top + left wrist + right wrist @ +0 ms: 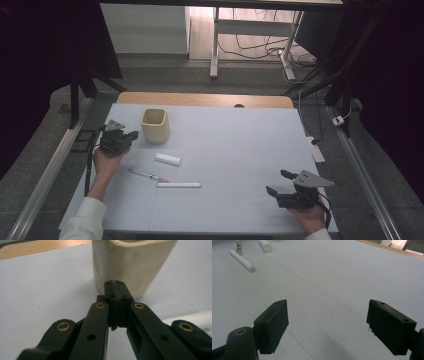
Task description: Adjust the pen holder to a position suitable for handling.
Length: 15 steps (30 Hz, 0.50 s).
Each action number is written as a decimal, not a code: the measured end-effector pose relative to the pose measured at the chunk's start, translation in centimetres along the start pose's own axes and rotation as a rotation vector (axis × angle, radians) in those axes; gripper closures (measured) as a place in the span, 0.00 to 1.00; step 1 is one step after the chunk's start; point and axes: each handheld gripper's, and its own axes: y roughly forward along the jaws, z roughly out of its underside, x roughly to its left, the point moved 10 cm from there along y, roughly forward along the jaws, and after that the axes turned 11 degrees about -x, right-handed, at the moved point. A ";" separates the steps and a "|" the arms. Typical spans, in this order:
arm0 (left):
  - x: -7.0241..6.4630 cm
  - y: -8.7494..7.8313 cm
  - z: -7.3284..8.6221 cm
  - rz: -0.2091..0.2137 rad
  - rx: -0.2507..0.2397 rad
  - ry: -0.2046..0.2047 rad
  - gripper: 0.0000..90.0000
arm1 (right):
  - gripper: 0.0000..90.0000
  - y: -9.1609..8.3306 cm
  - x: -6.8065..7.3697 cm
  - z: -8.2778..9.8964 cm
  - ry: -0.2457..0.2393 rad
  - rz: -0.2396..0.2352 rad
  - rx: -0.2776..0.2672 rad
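Note:
A cream square cup (155,125) stands upright on the pale blue mat (235,145), at the back left. My left gripper (133,135) sits just left of it, jaws pressed together with nothing between them. In the left gripper view the shut tips (115,283) point at the cup's wall (130,265), close to it; I cannot tell whether they touch. A short white block (167,159), a thin clear pen-like item (147,175) and a long white stick (178,185) lie on the mat. My right gripper (276,182) rests near the front right, open and empty (327,325).
The wooden tabletop edge (205,99) runs behind the mat. Metal rails (50,170) flank the table. The right gripper view has the stick (241,260), the block (266,245) and the pen-like item (238,245) far off. The block's end (192,318) lies right of the left jaws.

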 end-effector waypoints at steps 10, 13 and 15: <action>1.2 1.6 -0.1 -0.010 0.009 -0.020 0.99 | 0.20 -0.3 0.2 0.3 0.000 0.005 0.010; 1.4 1.9 -0.1 -0.013 0.010 -0.026 0.99 | 0.20 -0.3 0.2 0.4 -0.002 0.007 0.012; 1.6 2.1 0.0 -0.016 0.013 -0.028 0.99 | 0.20 -0.3 0.2 0.4 -0.001 0.004 0.013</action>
